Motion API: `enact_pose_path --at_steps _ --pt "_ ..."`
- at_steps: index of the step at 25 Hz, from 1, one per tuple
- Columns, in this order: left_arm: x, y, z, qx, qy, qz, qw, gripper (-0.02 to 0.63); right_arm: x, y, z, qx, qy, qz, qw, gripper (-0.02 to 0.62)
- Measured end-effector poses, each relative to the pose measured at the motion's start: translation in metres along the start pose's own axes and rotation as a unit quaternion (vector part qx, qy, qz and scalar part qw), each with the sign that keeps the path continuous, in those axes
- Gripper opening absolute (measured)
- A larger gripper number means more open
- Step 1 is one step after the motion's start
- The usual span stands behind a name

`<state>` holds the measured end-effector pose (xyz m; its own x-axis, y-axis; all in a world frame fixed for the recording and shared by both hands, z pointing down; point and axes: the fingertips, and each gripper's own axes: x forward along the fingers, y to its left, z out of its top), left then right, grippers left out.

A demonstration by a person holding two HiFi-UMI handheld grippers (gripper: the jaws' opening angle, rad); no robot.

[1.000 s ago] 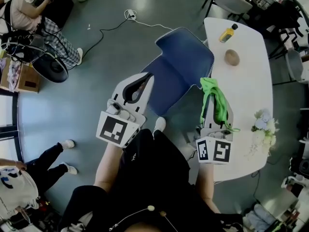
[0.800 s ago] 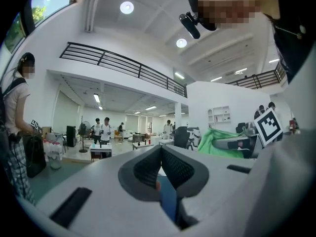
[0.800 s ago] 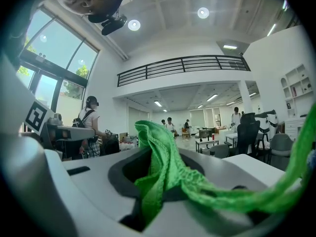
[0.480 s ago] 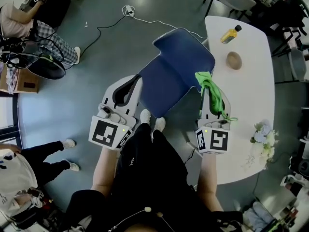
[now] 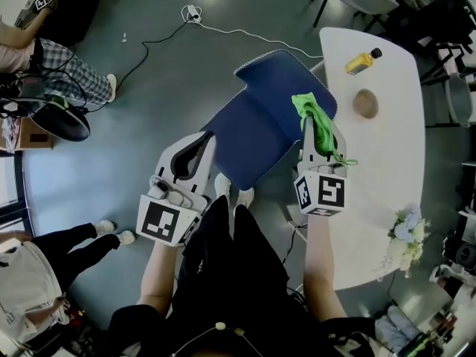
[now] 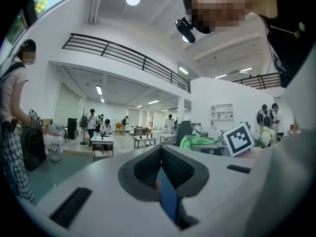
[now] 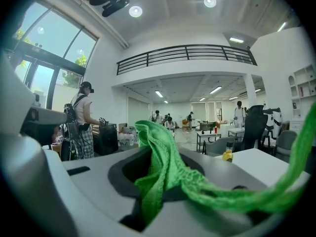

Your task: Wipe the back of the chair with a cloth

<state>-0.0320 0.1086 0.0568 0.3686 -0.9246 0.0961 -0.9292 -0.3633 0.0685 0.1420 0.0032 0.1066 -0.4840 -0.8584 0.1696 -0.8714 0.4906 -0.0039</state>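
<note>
Dark grey floor is seen, crossed by a white cable at the far side. A white table is placed at right. A railed balcony, tall windows at left, round ceiling lights and white walls are shown.

chair left of table, bottle on table

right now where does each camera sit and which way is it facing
Head view: on the person's head, steeply down on blue chair, white table, left tool, right tool, forearms.
Left gripper view: on the left tool, across the hall; jaws pinch a blue strip, seemingly the chair's edge; torso at right.
Right gripper view: on the right tool, across the hall; jaws hold the green cloth.
Shared: head and left views both show that cloth.
</note>
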Motion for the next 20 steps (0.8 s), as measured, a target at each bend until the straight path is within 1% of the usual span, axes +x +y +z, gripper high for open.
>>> enact_pose_path --at_steps 5,9,12,15,18,20 --pt "0.005 0.009 -0.02 -0.004 0.022 -0.015 0.9996 0.005 0.055 0.005 -0.034 0.01 0.024 -0.004 1.0 0.044" --pt "0.007 0.016 -0.032 -0.005 0.026 -0.028 0.9993 0.005 0.09 0.007 -0.058 -0.003 0.04 -0.012 0.999 0.044" --pt "0.014 0.026 -0.044 -0.005 0.028 -0.03 0.9991 0.006 0.115 0.008 -0.078 -0.02 0.054 -0.016 0.998 0.044" --pt "0.026 0.038 -0.057 -0.025 0.021 -0.032 0.999 0.006 0.135 0.009 -0.098 -0.024 0.063 -0.02 0.998 0.044" --pt "0.041 0.052 -0.07 -0.056 0.008 -0.04 0.9976 0.006 0.152 0.012 -0.115 -0.024 0.07 -0.02 0.997 0.044" --pt "0.05 0.062 -0.082 -0.068 0.009 -0.041 0.9968 0.006 0.161 0.013 -0.126 -0.027 0.077 -0.019 0.996 0.044"
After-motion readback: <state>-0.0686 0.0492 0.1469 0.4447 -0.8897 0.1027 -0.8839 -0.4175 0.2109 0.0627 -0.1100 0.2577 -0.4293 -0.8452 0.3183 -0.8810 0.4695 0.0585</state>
